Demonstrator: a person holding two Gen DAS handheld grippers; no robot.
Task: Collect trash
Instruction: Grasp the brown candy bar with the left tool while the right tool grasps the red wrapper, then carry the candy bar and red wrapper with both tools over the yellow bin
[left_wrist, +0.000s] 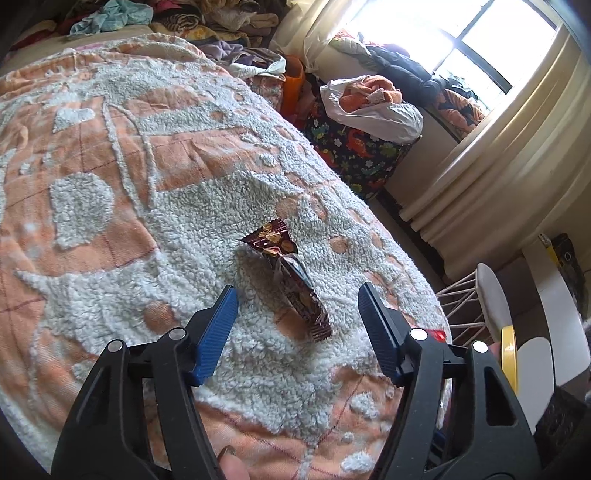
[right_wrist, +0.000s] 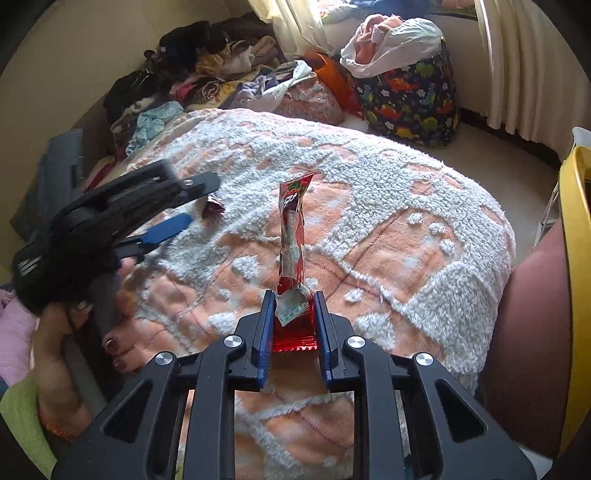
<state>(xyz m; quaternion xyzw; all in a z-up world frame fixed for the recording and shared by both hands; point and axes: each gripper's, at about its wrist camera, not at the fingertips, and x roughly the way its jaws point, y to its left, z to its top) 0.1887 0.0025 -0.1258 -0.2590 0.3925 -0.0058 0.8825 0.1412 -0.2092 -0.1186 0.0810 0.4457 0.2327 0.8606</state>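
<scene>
Right gripper (right_wrist: 294, 325) clamped on the torn end of a red snack wrapper (right_wrist: 291, 236), rest of it sticking out over the peach-and-white blanket (right_wrist: 406, 229). Left gripper (left_wrist: 297, 314) spread wide, straddling a brown candy wrapper (left_wrist: 291, 273) lying flat on the fleece, pads clear of it. Risk here: pinching pile along with foil, or crinkly foil skating out sideways on closing. Only from the right wrist: the hand (right_wrist: 74, 332) on the left tool. Only from the left wrist: the brown wrapper's full length.
</scene>
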